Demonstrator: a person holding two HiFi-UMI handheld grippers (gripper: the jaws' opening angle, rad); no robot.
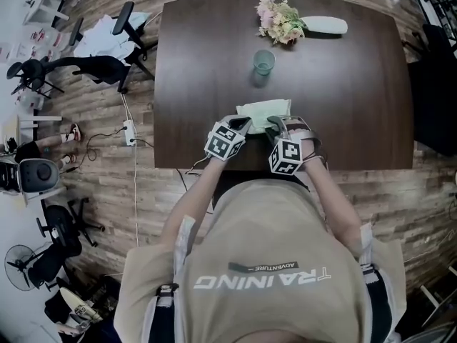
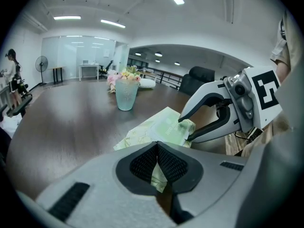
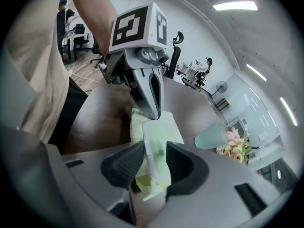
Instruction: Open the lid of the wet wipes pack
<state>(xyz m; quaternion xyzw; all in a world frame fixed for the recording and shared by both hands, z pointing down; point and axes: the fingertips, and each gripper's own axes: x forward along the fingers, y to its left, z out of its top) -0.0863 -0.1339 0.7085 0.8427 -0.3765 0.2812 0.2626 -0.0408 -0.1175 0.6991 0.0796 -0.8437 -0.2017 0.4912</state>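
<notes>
Pale green soft-plastic wet wipes pack (image 1: 263,111) lies flat at the near edge of the dark brown wooden table (image 1: 343,84), between both tools.

Left gripper (image 2: 157,152): jaws closed, pinching the pack's near corner. That's our anchor.

Right gripper (image 3: 154,161): jaws spread wide. The pack's end and the whitish rectangular lid flap (image 3: 153,141) sit between the pads, not clamped as far as we can see.

Our read is that the lid isn't open yet and the step in hand is getting a bite on the flap.
- Hold the left pinch firm and low so the pack can't lift or slide.
- Close the right pads on the flap's free edge only, not the film underneath.
- Peel up and back towards the hinge, slowly. The pack is floppy and will buckle if we yank it.

Writing: the beige T-shirt (image 1: 271,263) reads "TRAINING" and, smaller, "ADVENTURE". There's print on the pack's label, but we can't read it. The gripper cubes carry only black-and-white square markers.
</notes>
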